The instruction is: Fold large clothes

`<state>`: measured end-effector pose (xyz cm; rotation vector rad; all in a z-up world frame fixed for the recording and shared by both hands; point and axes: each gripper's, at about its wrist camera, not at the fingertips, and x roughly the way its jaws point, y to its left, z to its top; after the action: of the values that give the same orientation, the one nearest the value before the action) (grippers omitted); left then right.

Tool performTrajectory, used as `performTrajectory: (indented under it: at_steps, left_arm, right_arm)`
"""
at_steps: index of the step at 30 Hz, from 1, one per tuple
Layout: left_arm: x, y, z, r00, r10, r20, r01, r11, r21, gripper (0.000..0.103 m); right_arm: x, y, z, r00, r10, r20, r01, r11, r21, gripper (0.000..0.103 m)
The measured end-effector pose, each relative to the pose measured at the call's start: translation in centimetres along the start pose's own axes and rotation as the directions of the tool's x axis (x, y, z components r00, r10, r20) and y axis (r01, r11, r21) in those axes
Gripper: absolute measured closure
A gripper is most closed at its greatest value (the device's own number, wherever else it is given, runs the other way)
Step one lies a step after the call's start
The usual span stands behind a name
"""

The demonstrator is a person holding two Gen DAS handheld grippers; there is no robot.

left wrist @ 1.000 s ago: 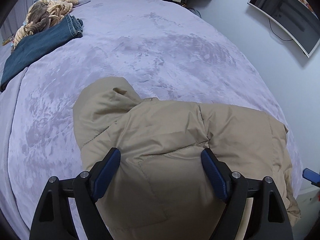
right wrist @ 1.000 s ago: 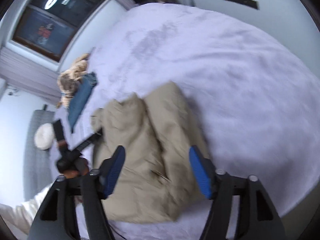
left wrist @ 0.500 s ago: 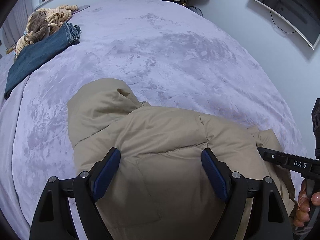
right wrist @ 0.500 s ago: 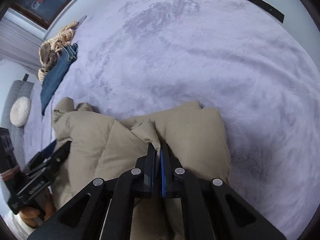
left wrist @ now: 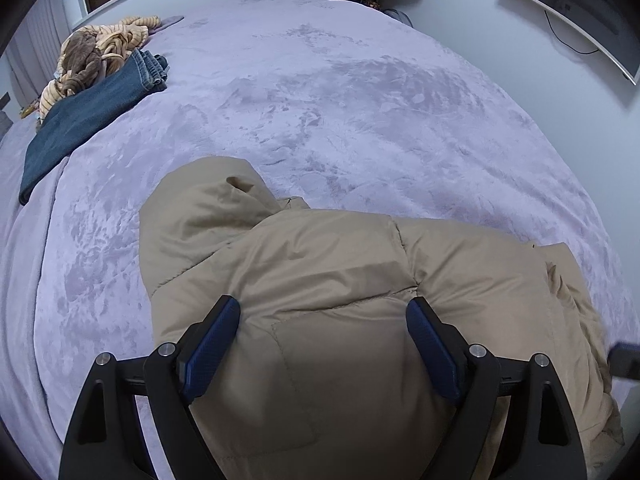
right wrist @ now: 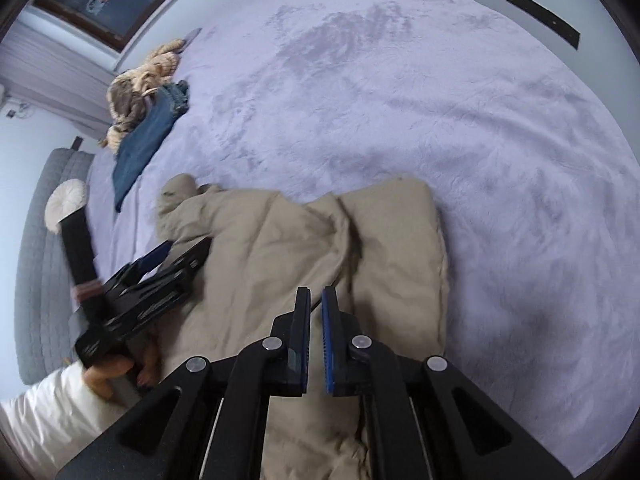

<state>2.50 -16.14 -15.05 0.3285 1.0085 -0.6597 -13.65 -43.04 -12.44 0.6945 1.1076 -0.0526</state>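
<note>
Under both my tongs lies the beige puffer jacket [left wrist: 320,280], long axis crosswise, hood beyond my left gripper [left wrist: 322,334], whose jaws gape over its back. My right gripper [right wrist: 316,300] is clenched nearly tight, apparently empty, nearer the hem.

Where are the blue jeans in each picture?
Left wrist view: the blue jeans lie at the upper left, on the far edge of the bed.
Right wrist view: the blue jeans lie left of centre, up high, at the bed's edge.
Shared landmark: the striped tan knit bunched right beside them, also seen in the right wrist view.
</note>
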Motion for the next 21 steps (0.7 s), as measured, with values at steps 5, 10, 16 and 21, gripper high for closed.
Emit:
performTrajectory:
  at_steps: [5, 10, 16, 21]
  left_arm:
    - [-1.5, 0.5, 0.1, 1.000, 0.017, -0.026, -0.017, 1.000, -0.010, 0.016]
    - [-5.9, 2.1, -2.0, 0.999, -0.028, -0.033, 0.026, 0.998, -0.061, 0.016]
    - [-8.4, 2.2, -8.5, 0.992, -0.049, -0.114, 0.036, 0.993, -0.112, 0.016]
    - [-8.1, 1.9, -11.5, 0.984, -0.053, -0.168, 0.016, 0.977, -0.210, 0.006]
  right_arm:
    - [0.6, 0.6, -4.4, 0.994, -0.024, -0.102, 0.018, 0.998, -0.054, 0.097]
    - [1.9, -0.5, -6.0, 0.987, -0.023, -0.160, 0.020, 1.000, -0.022, 0.097]
    - [2.5, -1.3, -6.6, 0.982, -0.006, -0.190, 0.004, 1.000, -0.011, 0.097]
    - [4.1, -2.0, -7.7, 0.967, -0.014, -0.253, 0.012, 1.000, -0.010, 0.097]
